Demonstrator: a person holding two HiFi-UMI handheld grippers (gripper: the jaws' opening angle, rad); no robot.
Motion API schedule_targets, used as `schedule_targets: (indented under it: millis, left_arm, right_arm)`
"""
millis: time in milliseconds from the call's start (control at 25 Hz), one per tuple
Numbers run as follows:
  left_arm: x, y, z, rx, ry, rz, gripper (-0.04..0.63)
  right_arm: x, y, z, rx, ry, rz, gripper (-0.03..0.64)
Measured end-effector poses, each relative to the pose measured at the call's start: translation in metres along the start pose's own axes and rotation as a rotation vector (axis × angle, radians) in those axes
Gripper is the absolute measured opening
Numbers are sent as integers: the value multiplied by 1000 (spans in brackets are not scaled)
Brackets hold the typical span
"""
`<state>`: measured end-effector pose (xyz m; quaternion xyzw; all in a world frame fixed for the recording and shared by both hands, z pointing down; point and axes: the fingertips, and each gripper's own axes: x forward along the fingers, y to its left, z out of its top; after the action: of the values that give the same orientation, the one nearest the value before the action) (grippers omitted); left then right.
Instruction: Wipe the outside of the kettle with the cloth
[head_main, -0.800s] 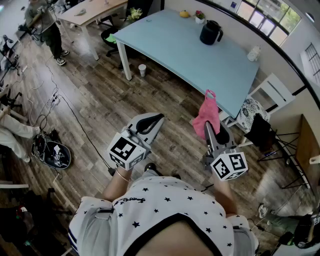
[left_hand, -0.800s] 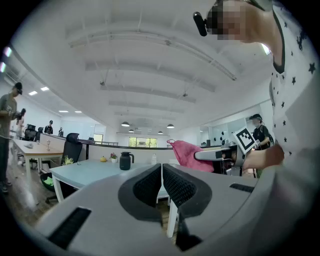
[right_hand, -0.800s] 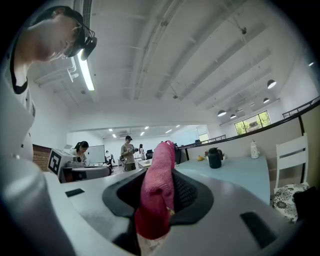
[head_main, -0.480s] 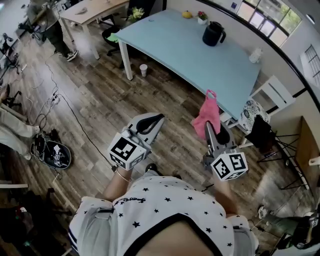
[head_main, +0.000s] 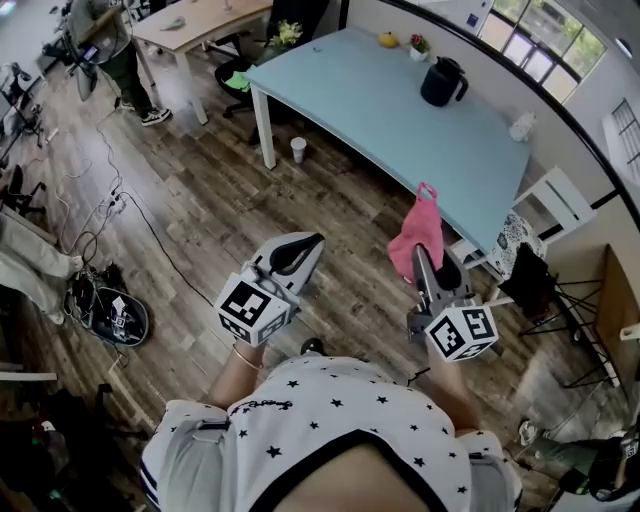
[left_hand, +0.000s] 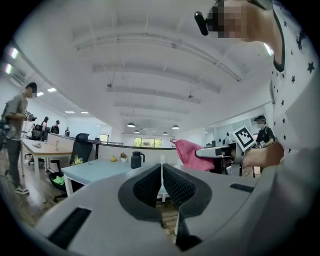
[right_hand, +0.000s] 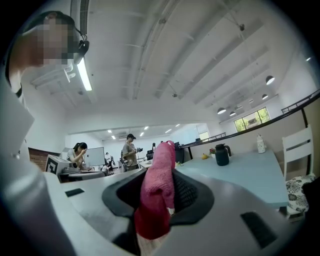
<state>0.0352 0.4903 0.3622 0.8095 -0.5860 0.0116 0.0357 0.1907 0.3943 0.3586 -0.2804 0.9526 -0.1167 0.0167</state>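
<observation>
A black kettle (head_main: 441, 82) stands upright near the far edge of the light blue table (head_main: 380, 110); it also shows small in the left gripper view (left_hand: 136, 160) and the right gripper view (right_hand: 221, 154). My right gripper (head_main: 420, 253) is shut on a pink cloth (head_main: 417, 234), which hangs out of its jaws over the wooden floor, short of the table's near edge. The cloth fills the middle of the right gripper view (right_hand: 157, 197). My left gripper (head_main: 309, 243) is shut with nothing in it, held level beside the right one.
A white bottle (head_main: 520, 126), a yellow fruit (head_main: 388, 40) and a small flower pot (head_main: 418, 46) stand on the table. A paper cup (head_main: 298, 149) sits on the floor by a table leg. White chair (head_main: 545, 190) at the right, cables (head_main: 105, 305) at the left, people beyond.
The view has shifted closer to the table; the kettle and table sit slightly lower and further right. Both grippers keep their pose, the cloth still held.
</observation>
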Motion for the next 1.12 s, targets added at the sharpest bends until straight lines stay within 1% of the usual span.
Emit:
schedule_targets:
  millis: [200,360,520,760,960,1120]
  left_arm:
    - [-4,19,-4,-8,8,-7,32]
    - [3,17,-8,-17,8,-38,32]
    - [15,22,-10,-22,18,-37,32]
    - [36,49,-8,-17,36,22,32]
    - [73,63,-1,9,35,30,32]
    - [104,73,-6,2,49,29,32]
  right_arm:
    - [14,8,2,-11,21,-6,133]
    - [13,0,5,-12,16,-37,133]
    - [23,-19,4,16,29,-53,135]
    - [58,-45,13,42,3,-21,135]
    - [82,-76,11,71,-1,-12,135]
    - [97,-106,6,88,17,-22,135]
